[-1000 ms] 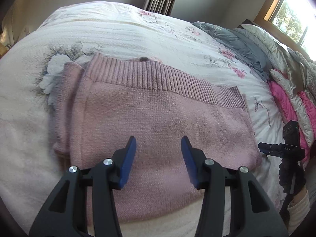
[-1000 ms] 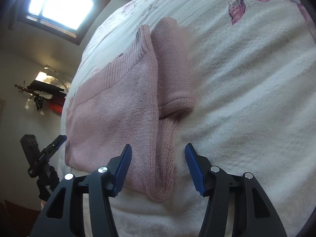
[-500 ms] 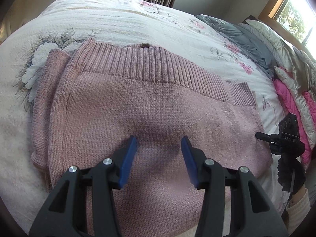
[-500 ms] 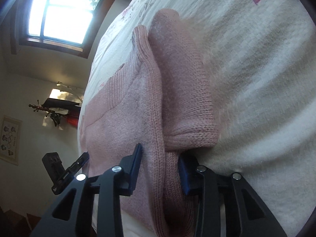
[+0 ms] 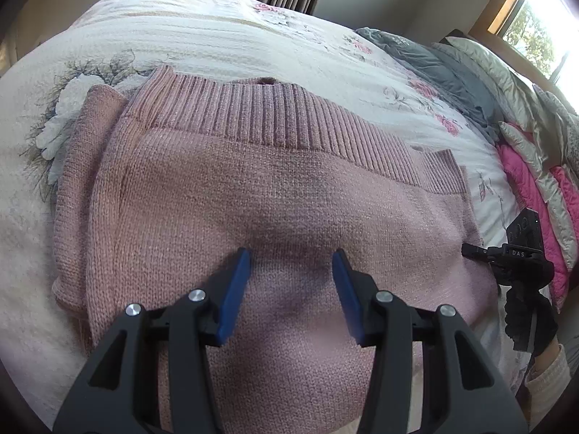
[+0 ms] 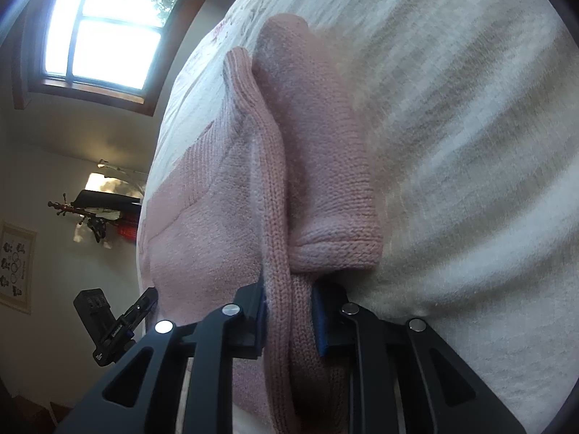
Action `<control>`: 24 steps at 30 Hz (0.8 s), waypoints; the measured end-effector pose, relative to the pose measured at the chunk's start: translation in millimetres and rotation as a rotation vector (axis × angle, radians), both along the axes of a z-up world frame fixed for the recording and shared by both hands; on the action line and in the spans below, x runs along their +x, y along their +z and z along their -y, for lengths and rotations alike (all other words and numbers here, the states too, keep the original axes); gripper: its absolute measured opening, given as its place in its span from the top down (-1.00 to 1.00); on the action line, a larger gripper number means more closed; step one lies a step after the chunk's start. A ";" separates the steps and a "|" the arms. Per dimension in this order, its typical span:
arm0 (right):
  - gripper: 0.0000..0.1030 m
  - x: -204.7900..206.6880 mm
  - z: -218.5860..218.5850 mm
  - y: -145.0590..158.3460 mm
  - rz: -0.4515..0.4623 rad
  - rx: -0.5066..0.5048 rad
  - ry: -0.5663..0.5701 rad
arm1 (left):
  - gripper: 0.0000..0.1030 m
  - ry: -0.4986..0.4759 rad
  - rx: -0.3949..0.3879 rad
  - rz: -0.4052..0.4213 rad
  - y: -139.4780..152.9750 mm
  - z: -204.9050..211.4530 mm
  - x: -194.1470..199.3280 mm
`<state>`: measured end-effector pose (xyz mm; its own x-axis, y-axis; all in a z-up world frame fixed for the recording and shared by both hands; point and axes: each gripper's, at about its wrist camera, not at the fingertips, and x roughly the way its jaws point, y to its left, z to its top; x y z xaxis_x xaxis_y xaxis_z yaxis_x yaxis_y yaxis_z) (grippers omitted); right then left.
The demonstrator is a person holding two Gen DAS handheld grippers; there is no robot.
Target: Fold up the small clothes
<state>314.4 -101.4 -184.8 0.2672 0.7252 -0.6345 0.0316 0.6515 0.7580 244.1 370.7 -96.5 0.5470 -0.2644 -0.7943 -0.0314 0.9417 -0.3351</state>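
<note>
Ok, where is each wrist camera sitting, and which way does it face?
Left wrist: above the pink sweater, facing across the bed; open left gripper shows, with the right gripper at the right edge.
Right wrist: low at the sweater's edge, facing along it toward a window; right gripper shut on the knit.
Shared: sweater, bed, each other's gripper.

Left gripper [image 5: 291,271] jaws spread wide; right gripper [image 6: 289,311] jaws pinched close.

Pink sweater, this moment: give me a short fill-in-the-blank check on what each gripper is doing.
1. The right gripper is ____ on the pink sweater's edge.
2. The left gripper hovers over the sweater with its jaws ____.
3. The sweater lies on a ____-patterned bedspread.

Missing words: shut; open; floral
</note>
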 end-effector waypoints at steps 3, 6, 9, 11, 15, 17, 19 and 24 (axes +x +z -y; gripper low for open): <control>0.61 -1.7 -3.2 5.9 -0.012 0.005 -0.017 | 0.08 0.003 -0.031 -0.010 4.4 -5.0 -1.5; 0.65 -1.3 -6.2 24.6 0.013 0.037 -0.020 | 0.07 0.026 -0.101 -0.005 12.7 -17.7 -13.0; 0.67 3.8 -25.0 59.1 0.069 0.026 0.019 | 0.05 0.043 -0.140 0.010 19.6 -30.4 -26.6; 0.67 9.1 -46.0 83.4 0.108 0.004 0.064 | 0.05 0.054 -0.149 0.023 24.3 -39.1 -34.9; 0.67 17.4 -109.5 126.5 0.193 -0.062 0.189 | 0.04 0.077 -0.156 0.052 34.1 -55.7 -48.8; 0.67 17.1 -145.0 140.2 0.231 -0.101 0.259 | 0.03 0.091 -0.171 0.062 37.7 -64.9 -54.8; 0.67 14.7 -183.1 149.6 0.262 -0.140 0.335 | 0.03 0.106 -0.187 0.069 40.3 -74.3 -59.3; 0.67 -6.7 -278.2 153.8 0.335 -0.269 0.554 | 0.02 0.139 -0.223 0.082 42.5 -92.2 -68.1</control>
<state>307.7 176.8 -31.0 0.1165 0.6405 -0.7591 -0.5664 0.6707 0.4790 176.0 463.0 -54.0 0.6505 -0.3452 -0.6766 -0.1196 0.8331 -0.5400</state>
